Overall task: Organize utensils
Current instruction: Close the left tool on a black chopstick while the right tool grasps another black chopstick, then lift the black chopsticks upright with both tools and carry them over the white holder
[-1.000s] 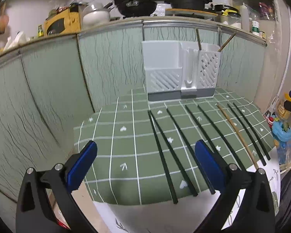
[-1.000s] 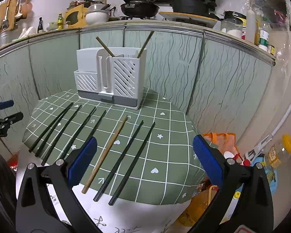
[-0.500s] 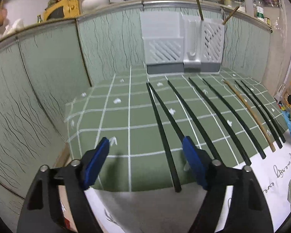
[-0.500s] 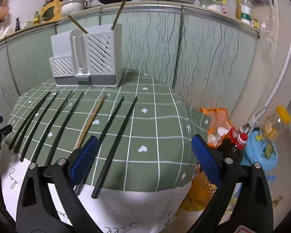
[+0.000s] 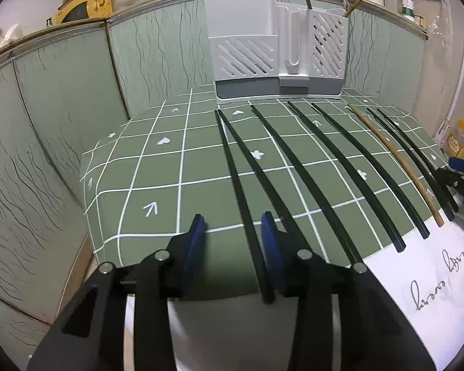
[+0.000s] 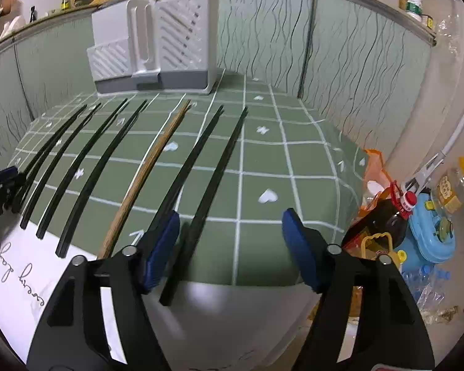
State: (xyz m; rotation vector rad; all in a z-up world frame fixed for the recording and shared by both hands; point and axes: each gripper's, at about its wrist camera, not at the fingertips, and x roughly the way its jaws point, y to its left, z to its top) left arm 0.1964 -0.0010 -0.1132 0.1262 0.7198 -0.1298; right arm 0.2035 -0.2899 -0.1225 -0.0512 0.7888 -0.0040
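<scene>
While both claws close, neither grips yet: the left claw point(image 5: 233, 238) has the outermost black chopstick point(image 5: 241, 194) between its pads, the right claw point(image 6: 230, 236) straddles the end chopstick point(image 6: 207, 191) on its side. Seemingly little is done: seven slim, glossy black sticks and one matte wooden chopstick point(image 6: 148, 167) lie fanned on the surface point(image 5: 157, 179), its cloth checked green. Farther back, the slatted white plastic holder point(image 5: 275, 46) holds just two wooden sticks.
</scene>
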